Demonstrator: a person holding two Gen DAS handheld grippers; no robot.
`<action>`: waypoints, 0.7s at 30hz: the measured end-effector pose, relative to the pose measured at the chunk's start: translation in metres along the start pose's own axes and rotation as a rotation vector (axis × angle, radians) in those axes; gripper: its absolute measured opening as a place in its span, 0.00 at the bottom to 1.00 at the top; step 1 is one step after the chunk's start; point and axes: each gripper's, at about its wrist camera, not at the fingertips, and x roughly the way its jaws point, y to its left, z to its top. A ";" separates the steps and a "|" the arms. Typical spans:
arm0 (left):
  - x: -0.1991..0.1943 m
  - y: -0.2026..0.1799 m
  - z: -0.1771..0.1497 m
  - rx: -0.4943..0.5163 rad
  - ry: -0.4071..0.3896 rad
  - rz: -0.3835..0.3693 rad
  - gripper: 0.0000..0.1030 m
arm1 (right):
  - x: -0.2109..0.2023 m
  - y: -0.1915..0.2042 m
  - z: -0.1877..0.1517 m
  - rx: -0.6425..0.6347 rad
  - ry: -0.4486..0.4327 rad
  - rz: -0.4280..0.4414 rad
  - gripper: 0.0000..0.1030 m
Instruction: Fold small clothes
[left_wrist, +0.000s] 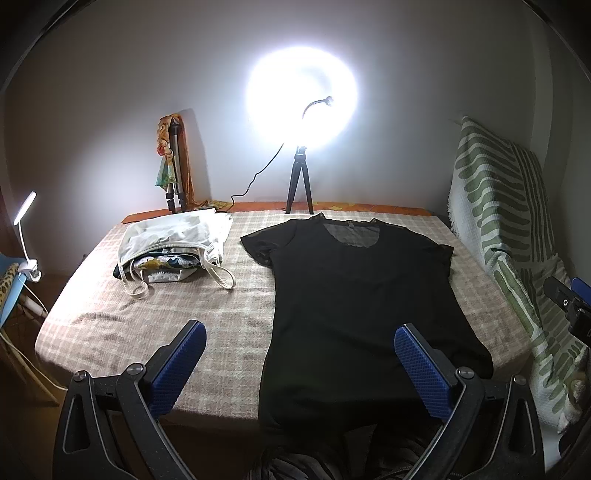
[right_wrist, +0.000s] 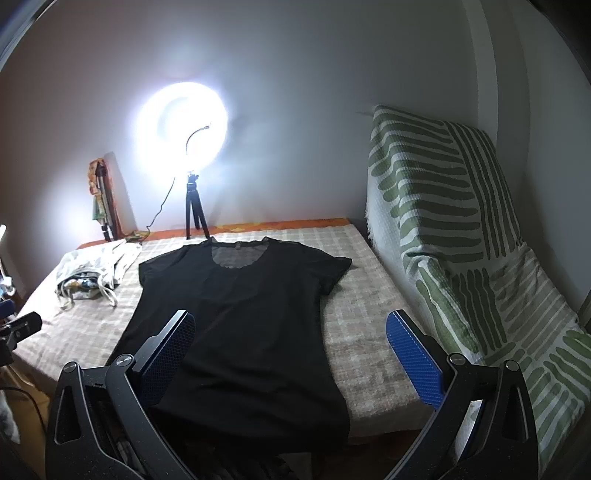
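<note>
Black shirt (left_wrist: 365, 295) spread flat on bed (left_wrist: 221, 314), ready for folding. Left gripper (left_wrist: 299, 365) and right gripper (right_wrist: 291, 354) both wide apart, empty, waiting near hem. White pile (left_wrist: 173, 243) kept aside.

Ring light (left_wrist: 301, 98), tripod (left_wrist: 300, 181), striped blanket (right_wrist: 443, 229)

A home bedroom set up for filming. A bed (left_wrist: 110, 332) with a checked cover fills the room against plain walls; a green-striped blanket (right_wrist: 461, 240) drapes a seat at 3 o'clock. At 12 o'clock a lit ring light (left_wrist: 301, 92) stands on a small tripod (left_wrist: 300, 184); a clip-on lamp (left_wrist: 26, 221) glows at 9 o'clock.
</note>
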 end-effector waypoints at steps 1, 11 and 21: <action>0.000 0.000 0.000 0.000 0.000 0.000 1.00 | 0.000 0.001 0.000 -0.002 -0.001 0.002 1.00; -0.006 0.006 -0.004 -0.002 -0.008 0.033 1.00 | 0.001 0.009 0.002 -0.015 -0.010 0.027 1.00; -0.009 0.008 -0.017 -0.006 -0.002 0.063 0.99 | -0.001 0.026 0.008 -0.075 -0.035 0.081 1.00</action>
